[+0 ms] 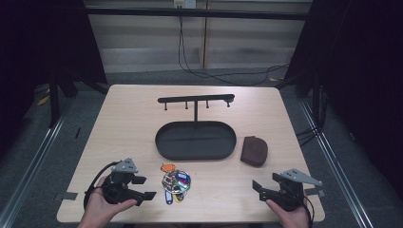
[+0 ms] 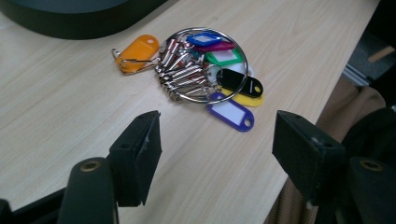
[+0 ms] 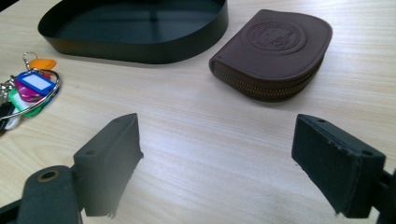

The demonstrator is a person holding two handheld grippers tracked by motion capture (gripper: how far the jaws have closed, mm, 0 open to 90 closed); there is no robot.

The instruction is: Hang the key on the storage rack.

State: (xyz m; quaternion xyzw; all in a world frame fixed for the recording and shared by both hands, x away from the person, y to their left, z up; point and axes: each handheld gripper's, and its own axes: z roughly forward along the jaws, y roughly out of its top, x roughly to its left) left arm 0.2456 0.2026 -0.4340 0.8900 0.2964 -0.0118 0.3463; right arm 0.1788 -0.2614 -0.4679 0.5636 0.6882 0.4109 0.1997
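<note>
Near the table's (image 1: 123,118) front edge, beside the tray (image 1: 195,140): keys (image 1: 175,183) flat and loose, just ahead of the left gripper (image 1: 142,187), jaws wide and empty, apparently for grabbing; right gripper (image 1: 257,189) likewise wide, facing the pouch (image 1: 254,151).

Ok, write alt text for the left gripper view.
A key ring crowded with coloured plastic tags lies on a pale wooden table, just beyond the open, empty left gripper. A dark tray's rim crosses the top left corner.
</note>
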